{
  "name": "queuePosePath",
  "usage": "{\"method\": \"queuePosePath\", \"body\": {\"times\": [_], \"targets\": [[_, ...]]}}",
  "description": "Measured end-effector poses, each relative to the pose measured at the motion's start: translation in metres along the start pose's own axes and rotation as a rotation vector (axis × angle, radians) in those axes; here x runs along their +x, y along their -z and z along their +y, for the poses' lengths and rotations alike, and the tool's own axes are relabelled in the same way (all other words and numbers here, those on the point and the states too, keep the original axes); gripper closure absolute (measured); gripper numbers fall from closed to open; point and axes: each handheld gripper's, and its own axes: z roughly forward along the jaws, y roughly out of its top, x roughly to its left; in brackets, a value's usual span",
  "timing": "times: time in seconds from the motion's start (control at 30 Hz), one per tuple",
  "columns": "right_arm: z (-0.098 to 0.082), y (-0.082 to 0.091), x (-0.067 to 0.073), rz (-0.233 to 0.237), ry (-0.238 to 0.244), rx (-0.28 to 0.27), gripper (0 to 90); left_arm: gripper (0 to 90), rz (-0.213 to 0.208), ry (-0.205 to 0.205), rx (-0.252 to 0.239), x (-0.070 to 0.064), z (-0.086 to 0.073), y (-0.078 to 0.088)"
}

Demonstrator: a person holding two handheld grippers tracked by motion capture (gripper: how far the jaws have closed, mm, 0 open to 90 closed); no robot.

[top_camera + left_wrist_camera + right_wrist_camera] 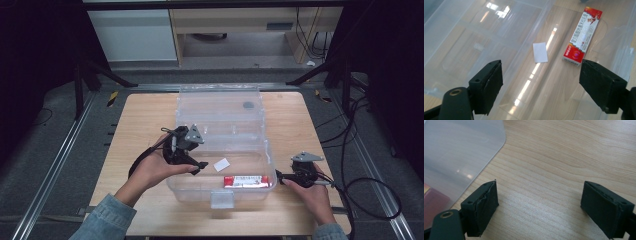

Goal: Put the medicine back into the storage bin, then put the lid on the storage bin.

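Clear plastic storage box [220, 125] standing open in the middle of the wooden desk [135, 125], its lid [220, 97] folded back on the far side. Inside, on the transparent floor, a red and white carton [246, 181] lying flat along the near wall toward the right corner, and a small white card [221, 164] just left of it, apart from it. Left hand-held gripper [192, 167] held over the left part of the box, jaws spread wide and gripping nothing; in the left gripper view, the white card [540, 52] and the red and white carton [582, 35] seen beyond and between the black jaws through the clear box floor [499, 50]. Right hand-held gripper [281, 176] low over bare desk just outside the right wall of the box, near the carton's end, jaws likewise spread and empty; in the right gripper view, wood grain [564, 165] between the jaws and the box's rounded corner [461, 152] at upper left. Dark cables [360, 190] trailing off the desk's right side.
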Motion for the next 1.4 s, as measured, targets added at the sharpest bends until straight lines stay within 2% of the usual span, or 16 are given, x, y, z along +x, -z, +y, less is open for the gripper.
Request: {"method": "queuePosePath", "body": {"times": [0.07,0.17,0.2,0.3,0.4,0.5,0.57,0.73,0.77,0.87,0.9,0.93,1.0,1.07,1.2,1.4], "targets": [[0.000,0.000,0.000,-0.001,-0.001,-0.001,15.2,18.3,0.003,0.003,0.001,0.000,-0.007,0.002],[0.000,0.003,-0.001,0.004,-0.016,-0.004,21.8,19.9,0.014,0.009,-0.001,-0.002,-0.017,0.004],[0.001,0.005,-0.002,0.008,-0.013,-0.012,22.8,19.8,0.013,0.026,-0.011,-0.004,-0.021,0.005],[0.010,0.021,-0.006,0.020,-0.020,-0.061,29.0,20.3,0.020,0.026,-0.015,-0.007,-0.029,0.009],[0.025,0.039,-0.011,0.017,0.002,-0.084,34.6,20.0,0.020,0.039,-0.030,-0.010,-0.035,0.014],[0.043,0.054,-0.014,0.028,0.045,-0.089,40.7,20.3,0.025,0.043,-0.029,-0.013,-0.039,0.017],[0.061,0.064,-0.013,0.059,0.072,-0.091,47.3,20.8,0.027,0.046,-0.028,-0.015,-0.044,0.019],[0.109,0.081,-0.002,0.123,0.170,-0.114,60.8,29.5,0.034,0.058,-0.060,-0.016,-0.052,0.028],[0.117,0.082,0.001,0.138,0.194,-0.113,62.8,30.4,0.019,0.066,-0.076,-0.017,-0.056,0.030],[0.140,0.084,0.012,0.149,0.271,-0.111,68.6,32.4,0.017,0.068,-0.075,-0.021,-0.061,0.029],[0.140,0.084,0.012,0.149,0.271,-0.111,68.6,33.3,0.017,0.068,-0.075,-0.021,-0.061,0.029],[0.154,0.085,0.019,0.167,0.312,-0.106,70.4,33.5,0.000,0.057,-0.073,-0.025,-0.063,0.028],[0.168,0.083,0.028,0.190,0.351,-0.102,70.4,34.3,-0.009,0.047,-0.072,-0.028,-0.064,0.026],[0.180,0.079,0.036,0.214,0.363,-0.099,69.5,34.9,-0.020,0.042,-0.074,-0.030,-0.064,0.024],[0.200,0.066,0.050,0.226,0.399,-0.083,67.4,35.2,-0.041,0.026,-0.073,-0.034,-0.065,0.022],[0.215,0.047,0.061,0.249,0.409,-0.068,64.5,34.2,-0.061,0.014,-0.071,-0.038,-0.068,0.019]]}}
